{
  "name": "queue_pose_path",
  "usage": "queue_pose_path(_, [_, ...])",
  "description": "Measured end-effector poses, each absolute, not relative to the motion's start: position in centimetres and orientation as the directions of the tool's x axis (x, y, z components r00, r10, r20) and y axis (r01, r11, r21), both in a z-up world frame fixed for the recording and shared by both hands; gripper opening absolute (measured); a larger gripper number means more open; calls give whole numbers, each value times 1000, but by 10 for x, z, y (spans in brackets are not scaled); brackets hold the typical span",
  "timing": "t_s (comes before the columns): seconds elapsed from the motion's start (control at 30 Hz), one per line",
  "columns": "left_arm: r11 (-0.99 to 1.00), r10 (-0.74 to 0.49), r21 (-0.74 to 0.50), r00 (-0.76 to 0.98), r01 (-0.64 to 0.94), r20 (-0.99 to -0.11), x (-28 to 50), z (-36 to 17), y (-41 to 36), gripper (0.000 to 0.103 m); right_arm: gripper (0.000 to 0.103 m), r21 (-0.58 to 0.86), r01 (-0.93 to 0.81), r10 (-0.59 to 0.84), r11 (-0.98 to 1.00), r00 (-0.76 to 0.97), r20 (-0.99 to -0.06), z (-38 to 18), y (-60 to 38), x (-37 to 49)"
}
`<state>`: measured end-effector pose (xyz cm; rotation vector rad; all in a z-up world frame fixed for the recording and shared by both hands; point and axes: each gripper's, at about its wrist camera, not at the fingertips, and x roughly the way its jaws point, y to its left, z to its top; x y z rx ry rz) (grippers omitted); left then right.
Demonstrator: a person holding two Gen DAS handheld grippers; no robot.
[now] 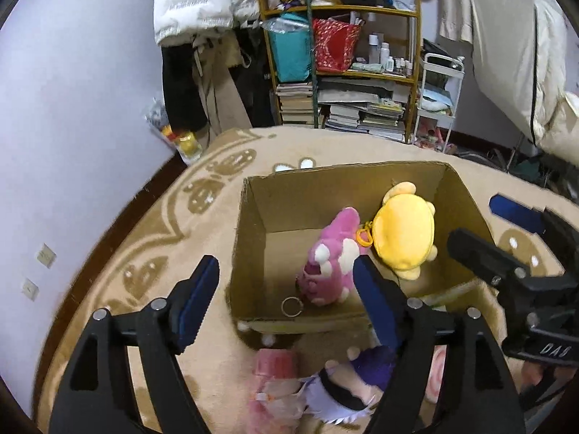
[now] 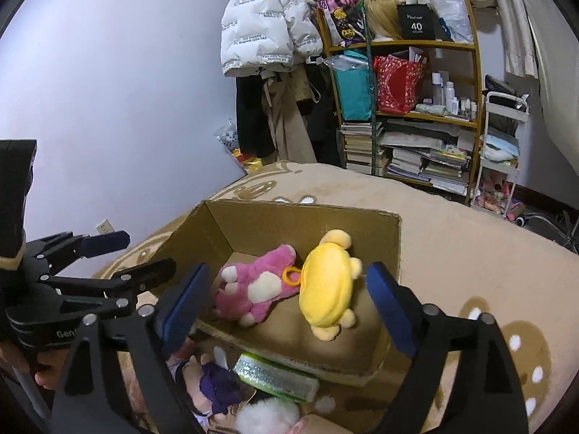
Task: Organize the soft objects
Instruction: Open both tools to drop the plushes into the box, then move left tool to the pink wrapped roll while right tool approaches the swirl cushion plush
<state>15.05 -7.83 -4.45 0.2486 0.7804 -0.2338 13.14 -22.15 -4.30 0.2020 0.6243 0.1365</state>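
Observation:
An open cardboard box (image 1: 253, 238) (image 2: 392, 246) stands on a tan rug. Inside lie a pink plush (image 1: 331, 267) (image 2: 253, 289) and a yellow plush (image 1: 403, 238) (image 2: 327, 289) with an orange clip. My left gripper (image 1: 286, 300) is open and empty, over the box's near left corner. My right gripper (image 2: 289, 307) is open and empty, above the box's near edge; it also shows in the left wrist view (image 1: 506, 231). In front of the box lie a purple-haired doll (image 1: 362, 379) (image 2: 217, 383), a pink plush item (image 1: 275, 379), a green shiny pouch (image 2: 275, 376) and a white fluffy toy (image 2: 267, 417).
A metal key ring (image 1: 291, 305) lies on the box floor. A wooden shelf (image 1: 414, 54) (image 2: 474, 115) with books and bags stands behind the rug, with a white cart (image 1: 439, 101) (image 2: 501, 159) beside it. Coats (image 2: 271, 36) hang on the wall at left.

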Motion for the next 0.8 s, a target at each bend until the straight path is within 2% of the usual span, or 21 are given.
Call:
queue_pose_path(0.07, [944,-117,136,689,301,-715,143,-40,-77,80,103,220,-65,180,973,810,-558,-36,-219,124])
queue_pose_path(0.2, [947,-107,137,689,290,-717,130,-33,-71,88,103,218,-63,176,974,815,-552,-25,-216,112])
queue_pose_path(0.47, [956,-87,124,662,265,-744,105,-25,-42,90,103,182,-52,149,982,803,-577,-17,-209,79])
queue_pose_path(0.57, [963,-64,126,657,238,-752,100,-25,-34,96,103,164,-50,141,985,788,-600,-20,-206,66])
queue_pose_path(0.8, [974,-40,105,606,202,-794,105,-36,-19,97,103,183,-27,140,983,755,-641,-34,-208,51])
